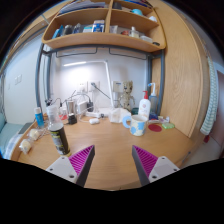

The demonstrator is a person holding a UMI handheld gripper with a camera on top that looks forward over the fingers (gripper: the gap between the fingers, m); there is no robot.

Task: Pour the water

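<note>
A bottle [58,137] with a dark cap is standing upright on the wooden table [110,150] — just ahead of the left finger, not between the two — while the gripper [113,160] is hanging open and empty, a blue cup [138,125] sitting farther back right.

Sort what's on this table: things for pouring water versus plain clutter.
For the job, likely: open gripper, holding nothing; dark cylindrical bottle; pale blue cup.
Lying about: white bottle with red cap; shallow red round dish; wooden wall shelf.
</note>
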